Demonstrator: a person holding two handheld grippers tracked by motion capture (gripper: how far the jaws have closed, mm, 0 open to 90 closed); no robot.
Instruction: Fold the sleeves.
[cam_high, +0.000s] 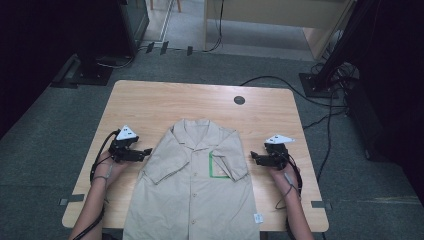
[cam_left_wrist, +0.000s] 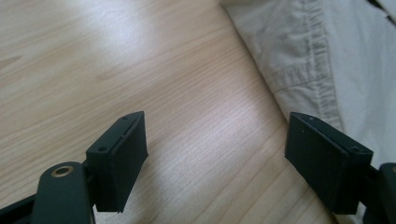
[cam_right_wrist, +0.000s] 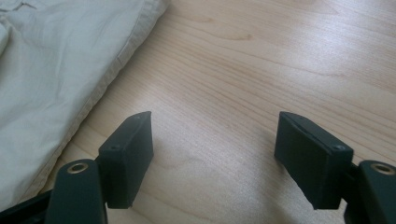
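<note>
On the counter (cam_high: 150, 100) a beige shirt (cam_high: 192, 190) lies flat, front up, sleeves folded in. Left gripper (cam_high: 146, 151) sits just left of shirt, right gripper (cam_high: 253, 158) just right; both w/ fingers apart, nothing btwn them. Looks like pre-grasp step: next move prob. needs each side to reach in & pinch a sleeve edge.

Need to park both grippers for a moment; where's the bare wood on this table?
Free: the far strip between the shirt collar and the table back edge, broken by a dark round port. Narrower strips flank each sleeve, where the left gripper and right gripper sit. The near middle is crowded with shirt.
</note>
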